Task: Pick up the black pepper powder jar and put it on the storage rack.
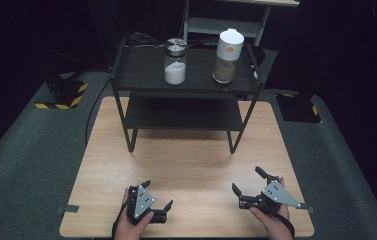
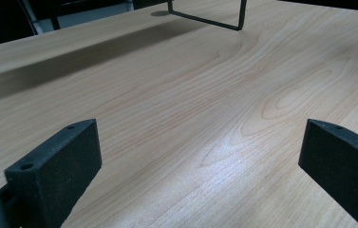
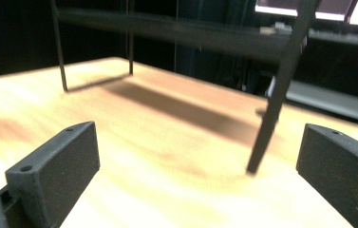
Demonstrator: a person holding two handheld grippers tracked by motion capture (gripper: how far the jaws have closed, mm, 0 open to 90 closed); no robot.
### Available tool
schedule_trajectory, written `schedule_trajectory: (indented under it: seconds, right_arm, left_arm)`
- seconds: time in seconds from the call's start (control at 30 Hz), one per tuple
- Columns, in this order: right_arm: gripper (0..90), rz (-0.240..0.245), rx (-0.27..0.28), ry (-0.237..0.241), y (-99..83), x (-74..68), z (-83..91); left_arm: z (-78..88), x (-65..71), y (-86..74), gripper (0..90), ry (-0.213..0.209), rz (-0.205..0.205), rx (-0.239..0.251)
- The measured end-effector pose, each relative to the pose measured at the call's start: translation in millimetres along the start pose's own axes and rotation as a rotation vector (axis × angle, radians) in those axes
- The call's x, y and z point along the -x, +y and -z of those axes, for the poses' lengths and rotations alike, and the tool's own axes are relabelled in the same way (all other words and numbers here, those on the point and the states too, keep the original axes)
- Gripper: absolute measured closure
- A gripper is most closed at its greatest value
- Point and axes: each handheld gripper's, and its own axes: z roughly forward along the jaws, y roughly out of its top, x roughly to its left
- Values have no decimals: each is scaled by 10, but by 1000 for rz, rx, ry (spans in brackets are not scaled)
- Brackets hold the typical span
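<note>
Fingers spread, both empty | left gripper (image 1: pixel 157 195) | right gripper (image 1: pixel 246 181) | over table (image 1: pixel 196 165)

The right gripper view is motion-blurred: the table (image 3: pixel 167 156) grain smears, and the rack (image 3: pixel 281 85) leg looks soft. Both jaws are cut off by the bottom edge.

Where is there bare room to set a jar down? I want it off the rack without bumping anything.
The wooden table is bare between the rack's front legs and the open left gripper and right gripper. The lower shelf looks bare too. The top shelf is crowded: the white-powder jar, the brown-powder jar.
</note>
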Motion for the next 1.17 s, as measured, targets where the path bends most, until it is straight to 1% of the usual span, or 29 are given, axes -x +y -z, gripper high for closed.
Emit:
schedule_trajectory:
  seconds: [0.17, 0.37, 0.47, 0.63, 0.7, 0.73, 0.97, 1.1, 1.17]
  right_arm:
    - [2, 3, -73, -14, -87, -1, 32]
    - [3, -11, -147, -32, -151, 3, 59]
    - [3, -16, -167, -37, -153, 11, 76]
    - [3, -29, -207, -46, -133, 12, 88]
    - [3, -17, -221, -49, -115, -3, 92]
    - [3, -3, -229, -51, -104, -15, 92]
    - [4, 17, -246, -50, -80, -44, 80]
    - [4, 20, -246, -48, -80, -45, 79]
    - [4, 18, -249, -42, -74, -32, 75]
  left_arm:
    - [-3, 13, 8, 5, 2, -9, -4]
    - [-17, 21, 34, 5, -3, -27, -18]
    - [-25, 28, 48, 5, -3, -36, -26]
    - [-39, 27, 77, 6, -16, -52, -42]
    - [-44, 32, 89, 6, -17, -56, -49]
    - [-46, 35, 93, 6, -16, -57, -51]
    - [-56, 52, 112, 6, -15, -68, -62]
    - [-62, 71, 123, 6, -11, -79, -69]
    - [-55, 71, 112, 7, -10, -76, -63]
